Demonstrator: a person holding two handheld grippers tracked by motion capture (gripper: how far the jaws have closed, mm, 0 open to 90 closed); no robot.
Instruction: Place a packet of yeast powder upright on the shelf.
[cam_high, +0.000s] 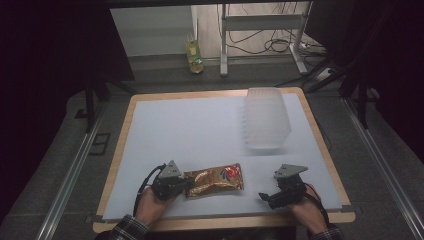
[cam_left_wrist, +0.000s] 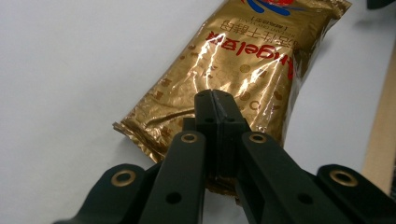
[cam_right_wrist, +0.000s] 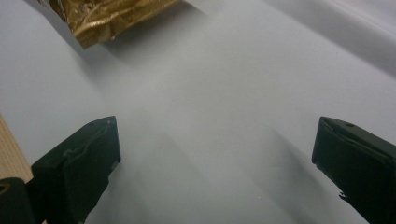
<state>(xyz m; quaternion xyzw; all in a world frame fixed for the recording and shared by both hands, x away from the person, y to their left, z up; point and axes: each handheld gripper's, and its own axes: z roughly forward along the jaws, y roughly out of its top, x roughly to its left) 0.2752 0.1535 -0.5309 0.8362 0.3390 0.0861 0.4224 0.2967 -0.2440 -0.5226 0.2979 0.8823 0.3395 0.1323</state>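
Gold snack packet (cam_high: 215, 181) lies flat near the front edge of the tabletop (cam_high: 200, 130), left of centre, long axis running along that edge. Left gripper (cam_high: 186, 184) has its jaws pressed together on the packet's near end; the left gripper view shows the two black jaws meeting over the crimped foil (cam_left_wrist: 187, 107) (pinching the seal edge, apparently not the filled body). Right gripper (cam_high: 264, 197) sits by the front right corner, well apart from the packet, jaws spread wide over bare white surface, holding nothing. A translucent plastic bin (cam_high: 266, 117) stands toward the back right corner.

Risks, judged: the grip is on thin slick foil at one end only, so a lift would let the packet swing and could slide it out of the jaws. A hard pinch could also crease or tear the seal. If the bin is the goal, a dangling packet might catch its rim.

Hard to tell: how much foil is actually between the jaws, since they cover the contact. The packet's far end is cut off in the left gripper view. The bin is blurred, contents unclear.
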